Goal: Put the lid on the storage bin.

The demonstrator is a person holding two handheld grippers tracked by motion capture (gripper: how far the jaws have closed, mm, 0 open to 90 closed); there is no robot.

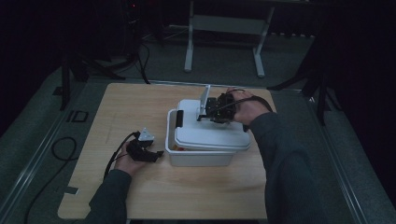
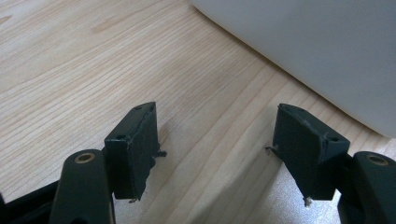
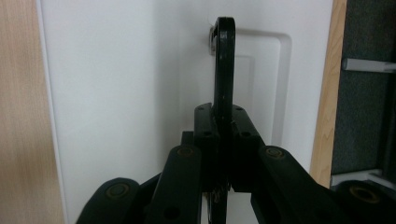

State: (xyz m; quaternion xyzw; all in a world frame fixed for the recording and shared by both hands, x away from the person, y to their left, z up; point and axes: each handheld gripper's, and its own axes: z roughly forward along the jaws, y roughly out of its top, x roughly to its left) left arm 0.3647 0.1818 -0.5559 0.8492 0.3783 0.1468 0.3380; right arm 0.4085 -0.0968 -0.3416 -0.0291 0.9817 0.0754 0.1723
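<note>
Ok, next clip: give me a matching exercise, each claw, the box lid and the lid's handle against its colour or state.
Things:
1. left claw
2. right claw
3. lid
4. handle

States:
A. white, lying on the box
B. black, standing up, clamped
C. open over bare table
D. shut on the handle

Pairs: 1-C, 2-D, 3-A, 4-B
</note>
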